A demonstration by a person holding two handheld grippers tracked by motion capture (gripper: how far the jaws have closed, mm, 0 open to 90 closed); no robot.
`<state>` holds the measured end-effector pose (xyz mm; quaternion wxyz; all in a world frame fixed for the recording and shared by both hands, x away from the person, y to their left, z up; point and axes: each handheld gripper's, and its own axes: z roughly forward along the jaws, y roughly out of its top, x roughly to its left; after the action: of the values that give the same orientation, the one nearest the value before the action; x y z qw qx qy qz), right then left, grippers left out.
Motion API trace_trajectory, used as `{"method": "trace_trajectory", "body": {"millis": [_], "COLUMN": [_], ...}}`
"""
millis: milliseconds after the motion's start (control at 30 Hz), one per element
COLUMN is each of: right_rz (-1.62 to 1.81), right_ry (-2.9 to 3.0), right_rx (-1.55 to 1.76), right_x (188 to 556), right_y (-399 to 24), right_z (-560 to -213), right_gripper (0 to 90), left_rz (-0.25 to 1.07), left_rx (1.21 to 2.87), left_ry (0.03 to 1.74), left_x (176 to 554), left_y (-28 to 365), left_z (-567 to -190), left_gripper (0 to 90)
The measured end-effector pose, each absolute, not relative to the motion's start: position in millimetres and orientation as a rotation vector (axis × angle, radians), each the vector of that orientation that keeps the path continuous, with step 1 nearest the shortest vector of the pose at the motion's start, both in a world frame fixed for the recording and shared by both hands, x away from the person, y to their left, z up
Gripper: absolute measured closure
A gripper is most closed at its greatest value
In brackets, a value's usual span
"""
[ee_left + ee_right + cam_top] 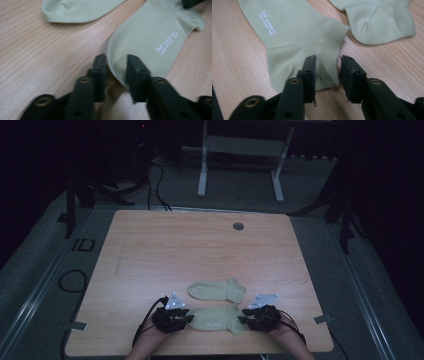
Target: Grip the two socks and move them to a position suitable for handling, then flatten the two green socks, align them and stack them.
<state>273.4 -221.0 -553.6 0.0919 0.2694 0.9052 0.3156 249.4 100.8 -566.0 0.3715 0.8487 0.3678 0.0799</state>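
- Here, a wooden bench is seen carrying two pale green socks, laid flat and well apart.
- The near sock lies stretched between both tools, apparently so each end can be lifted together.
- The far sock is left untouched just beyond it.
- The left hand-held gripper is narrowed around the toe end, seemingly pinching it.
- The right hand-held gripper straddles the ribbed cuff, not quite pressed shut.

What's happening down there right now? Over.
Left gripper pinching near sock at toe. Right gripper astride its cuff, gap showing. Second sock lies apart, nothing blocking.
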Motion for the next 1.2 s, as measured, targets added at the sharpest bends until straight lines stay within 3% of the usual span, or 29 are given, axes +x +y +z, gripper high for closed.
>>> {"method": "trace_trajectory", "body": {"millis": [167,567,1200], "right_rz": [0.938,0.976,1.106], "right_ry": [2.683,2.659,2.513], "right_rx": [0.788,0.824,0.775], "right_x": [268.5,268.0,289.2], "right_y": [-218.6,-223.3,-218.9], "right_z": [-554.1,-542.3,-474.9], "right_gripper": [81.5,84.2,84.2], "left_rz": [0.207,0.19,0.337], "left_rx": [2.182,2.18,2.109], "left_ry": [0.936,0.913,0.87], "left_x": [246.3,245.9,266.0], "left_y": [98.2,95.6,102.8], "left_z": [-565.7,-554.2,-480.2], "left_gripper": [87.7,88.5,88.6]}}
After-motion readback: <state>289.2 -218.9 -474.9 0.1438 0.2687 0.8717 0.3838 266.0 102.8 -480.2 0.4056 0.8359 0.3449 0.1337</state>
